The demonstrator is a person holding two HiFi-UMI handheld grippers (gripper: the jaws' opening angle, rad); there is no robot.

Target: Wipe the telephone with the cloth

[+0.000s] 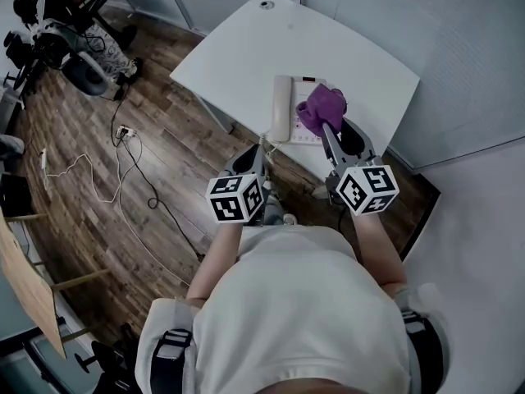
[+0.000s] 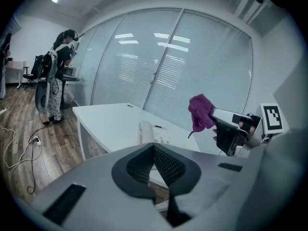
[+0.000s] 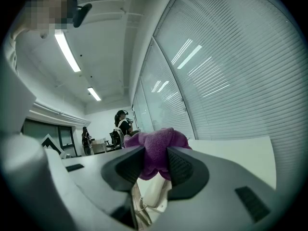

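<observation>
Right gripper view: the right gripper [image 3: 155, 163] is clamped on a bunched purple cloth [image 3: 156, 146], which bulges above the pads. Below the cloth lies the phone [image 1: 283, 109], white, handset in its cradle, near the edge of the desk [image 1: 238, 56] closest to the person (whether cloth and phone touch is unclear). To its left, the left gripper [image 2: 154, 154] has its jaws pressed together on nothing, tips by the desk edge near the phone's end. Beyond, cables [image 1: 123, 162] trail over the wood floor [image 1: 74, 212]
</observation>
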